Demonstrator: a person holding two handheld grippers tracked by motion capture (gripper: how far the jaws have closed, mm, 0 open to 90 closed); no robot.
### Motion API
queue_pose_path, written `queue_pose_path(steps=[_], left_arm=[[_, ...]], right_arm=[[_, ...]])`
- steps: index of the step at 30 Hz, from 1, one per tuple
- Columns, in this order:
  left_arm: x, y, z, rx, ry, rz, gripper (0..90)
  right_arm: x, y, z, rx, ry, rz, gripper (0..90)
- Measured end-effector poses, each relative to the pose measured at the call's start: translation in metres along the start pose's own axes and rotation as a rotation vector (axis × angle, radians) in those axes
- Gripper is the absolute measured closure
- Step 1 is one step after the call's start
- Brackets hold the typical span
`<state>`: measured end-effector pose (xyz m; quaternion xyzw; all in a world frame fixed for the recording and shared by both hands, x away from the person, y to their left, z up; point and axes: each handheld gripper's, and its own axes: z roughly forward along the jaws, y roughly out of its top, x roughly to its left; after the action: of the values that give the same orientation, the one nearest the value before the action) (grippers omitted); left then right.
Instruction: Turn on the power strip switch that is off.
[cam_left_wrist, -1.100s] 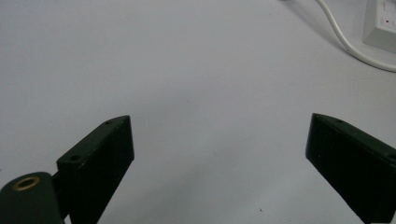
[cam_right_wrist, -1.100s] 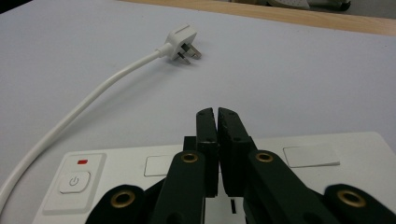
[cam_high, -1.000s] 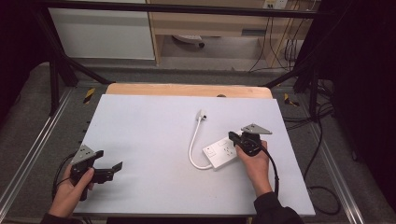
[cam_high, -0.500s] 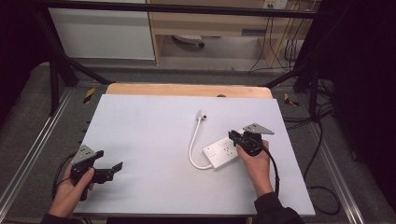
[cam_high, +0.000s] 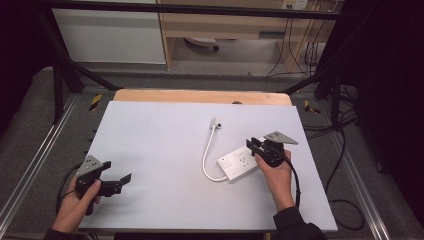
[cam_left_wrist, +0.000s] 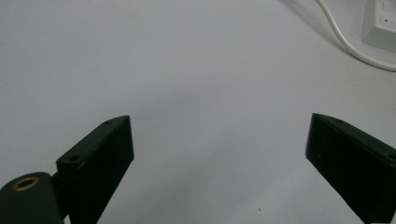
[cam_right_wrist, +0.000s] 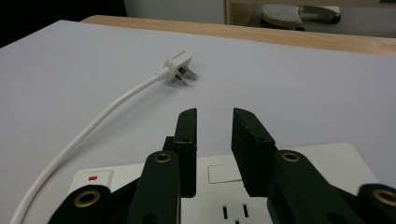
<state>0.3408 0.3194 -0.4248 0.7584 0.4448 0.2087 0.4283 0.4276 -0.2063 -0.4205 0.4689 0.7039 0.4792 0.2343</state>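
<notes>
Nearest the person, the left gripper (cam_high: 116, 181) rests low at the front left corner of the table (cam_high: 155, 135), held in the left hand (cam_high: 75, 205). Its jaws stand wide apart in the left gripper view, with bare table surface between them and nothing held.

Further in, on the right side, the right gripper (cam_high: 254, 146) sits over the right end of the white power strip (cam_high: 239, 163), held in the right hand (cam_high: 276, 175). In the right gripper view its jaws stand narrowly apart above the strip's top face, with a small gap between them; they appear to grip nothing, though contact with the strip's surface cannot be confirmed from this angle. The power strip lies flat on the table, right of centre, with a red-marked switch (cam_right_wrist: 92, 178) at its left end.

Beyond the strip, the white cable (cam_high: 206, 155) curves away from its left end toward the table's far side. It ends in the white plug (cam_right_wrist: 180, 66), which lies on the table with its pins visible, well apart from both grippers.
</notes>
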Motion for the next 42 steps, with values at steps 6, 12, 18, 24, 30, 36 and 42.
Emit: queue_pose_path(steps=[6, 12, 18, 24, 30, 36, 42], left_arm=[[0.0, 0.0, 0.0, 0.0, 0.001, -0.002, 7.4], [0.0, 0.0, 0.0, -0.002, 0.0, -0.003, 7.3], [0.0, 0.0, 0.0, -0.001, -0.001, -0.005, 6.9], [0.0, 0.0, 0.0, -0.002, -0.002, 0.0, 6.9], [0.0, 0.0, 0.0, -0.002, -0.003, -0.002, 6.9], [0.0, 0.0, 0.0, -0.004, -0.002, -0.003, 6.9], [0.0, 0.0, 0.0, -0.006, -0.003, -0.004, 6.9]], right_arm=[[-0.001, 0.003, -0.005, -0.017, -0.004, 0.005, 65.8], [-0.001, 0.007, -0.013, -0.032, -0.022, 0.007, 53.5], [-0.001, 0.011, -0.02, -0.048, -0.038, 0.024, 43.6], [-0.001, 0.015, -0.025, -0.061, -0.042, 0.03, 37.3], [-0.001, 0.02, -0.031, -0.06, -0.039, 0.038, 30.3], [0.001, 0.025, -0.038, -0.074, -0.038, 0.025, 25.4], [0.002, 0.027, -0.043, -0.067, -0.044, 0.013, 13.0]])
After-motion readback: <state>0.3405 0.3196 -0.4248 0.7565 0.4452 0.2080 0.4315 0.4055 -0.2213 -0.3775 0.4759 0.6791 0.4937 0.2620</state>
